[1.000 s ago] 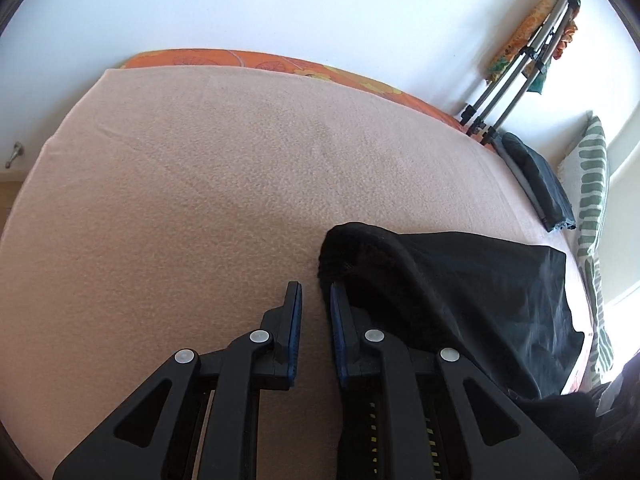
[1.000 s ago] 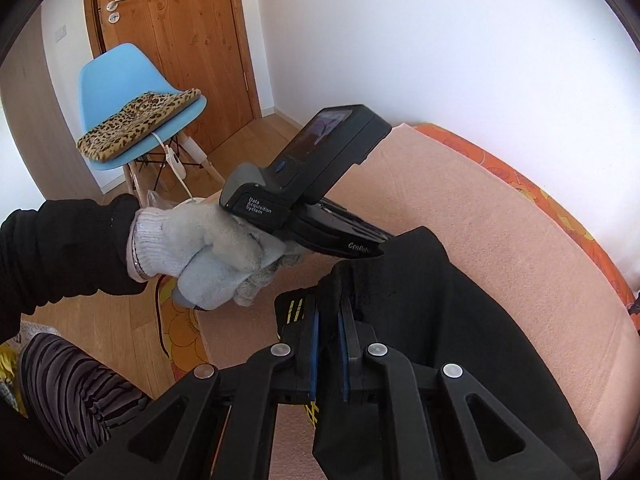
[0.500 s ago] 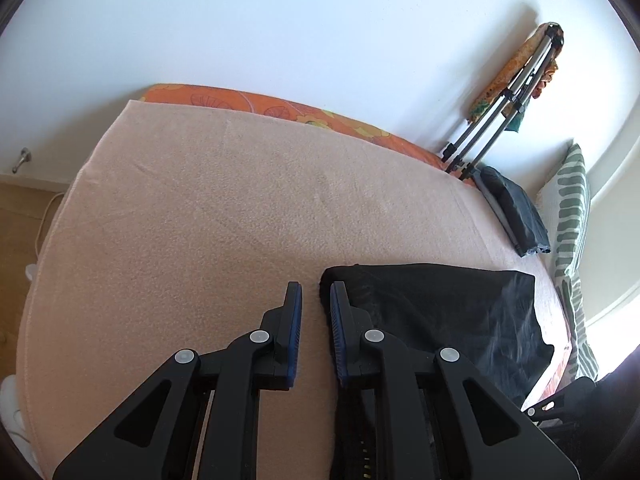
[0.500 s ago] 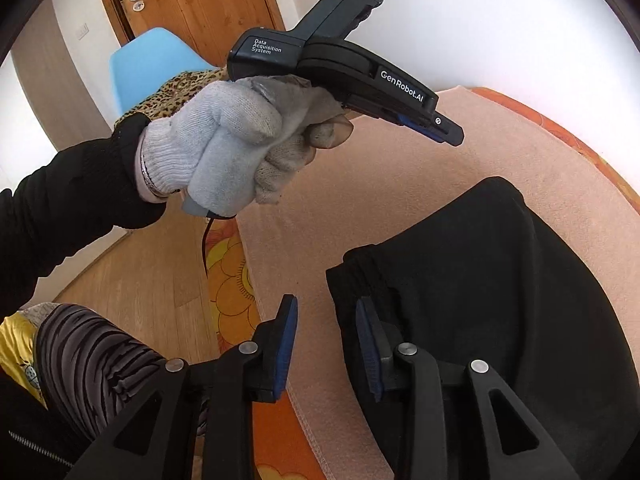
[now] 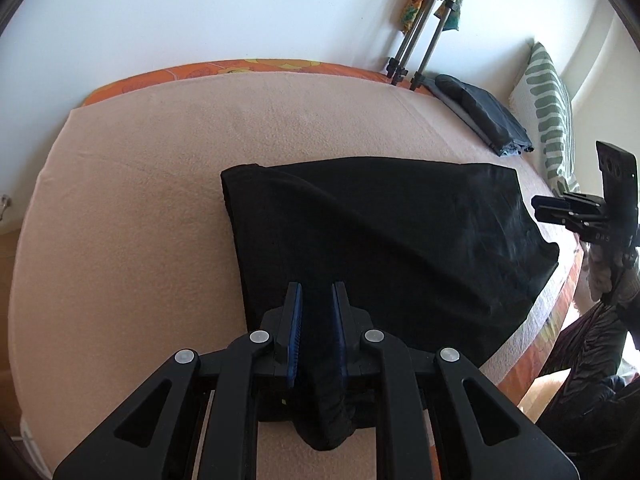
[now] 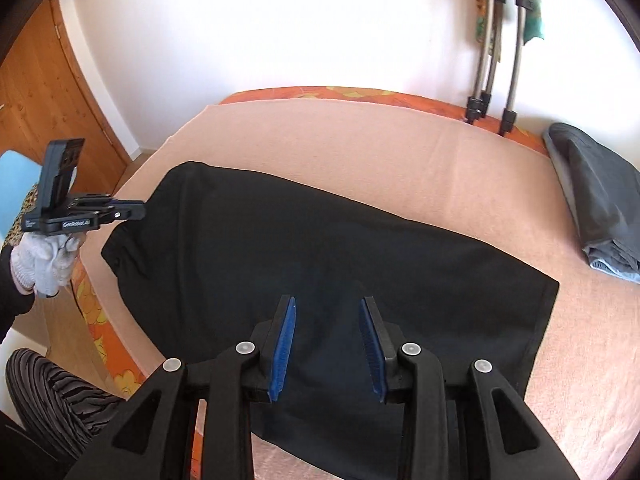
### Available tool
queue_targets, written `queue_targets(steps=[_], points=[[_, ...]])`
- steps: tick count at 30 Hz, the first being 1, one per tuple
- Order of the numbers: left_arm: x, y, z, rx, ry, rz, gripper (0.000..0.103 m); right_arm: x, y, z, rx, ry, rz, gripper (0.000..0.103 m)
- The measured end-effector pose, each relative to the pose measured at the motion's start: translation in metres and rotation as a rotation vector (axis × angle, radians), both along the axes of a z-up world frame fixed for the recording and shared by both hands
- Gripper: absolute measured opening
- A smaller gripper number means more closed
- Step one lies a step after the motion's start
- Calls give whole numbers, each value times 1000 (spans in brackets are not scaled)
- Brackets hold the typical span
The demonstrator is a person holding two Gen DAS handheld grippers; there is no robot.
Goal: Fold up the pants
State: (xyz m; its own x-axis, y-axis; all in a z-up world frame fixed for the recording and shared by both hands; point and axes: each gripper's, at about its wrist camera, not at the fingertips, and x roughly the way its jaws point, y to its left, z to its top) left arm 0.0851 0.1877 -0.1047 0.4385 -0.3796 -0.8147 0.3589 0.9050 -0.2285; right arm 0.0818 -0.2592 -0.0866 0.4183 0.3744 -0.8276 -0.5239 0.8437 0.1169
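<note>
The black pants [image 6: 320, 256] lay spread flat on the pink blanket [image 6: 360, 152] covering the bed, toward its near edge, folded into a broad slab that ran from a rounded, gathered end at the left to a straight hemmed edge at the right. The cloth looked matte and mostly smooth, with a few long shallow creases crossing it slantwise; in the left wrist view the pants [image 5: 380, 232] showed a faint grey sheen toward the right end. The left gripper [image 5: 316, 300] had its blue-padded fingers drawn in narrow around a bunched fold of the pants, which hung down between them toward the camera. In the right wrist view the left gripper [image 6: 138, 211], held by a white-gloved hand [image 6: 44, 264], sat at the pants' left end. The right gripper [image 6: 328, 308] hovered over the near middle of the cloth, fingers spread wide and holding nothing. A folded grey garment [image 6: 600, 200] lay well apart at the far right of the blanket, and a folded metal rack [image 6: 496, 60] leaned against the white wall behind.
</note>
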Motion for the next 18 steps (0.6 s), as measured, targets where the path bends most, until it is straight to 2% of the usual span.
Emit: queue_targets(steps=[3,4,5,8,11,16,18], points=[[-10,1,-17,68,42,16,14,11,-30,-9,2,32,-65,36],[-10,3,-20,62,52,28,14,12,-37,-11,-9,31,-82,36],[-10,6,-20,64,46,37,14,14,-43,-11,-17,29,-97,36],[-8,7,-13,155,17,66,14,17,-67,-8,-3,30,-153,36],[-10,8,2,166,-7,92,14,16,-104,-3,52,43,-223,38],[-27,-48,33,182,-97,-35,17,2,-141,-3,99,81,-285,40],[-34,-80,40,165,-114,-111,27,-6,-151,-9,105,99,-301,40]])
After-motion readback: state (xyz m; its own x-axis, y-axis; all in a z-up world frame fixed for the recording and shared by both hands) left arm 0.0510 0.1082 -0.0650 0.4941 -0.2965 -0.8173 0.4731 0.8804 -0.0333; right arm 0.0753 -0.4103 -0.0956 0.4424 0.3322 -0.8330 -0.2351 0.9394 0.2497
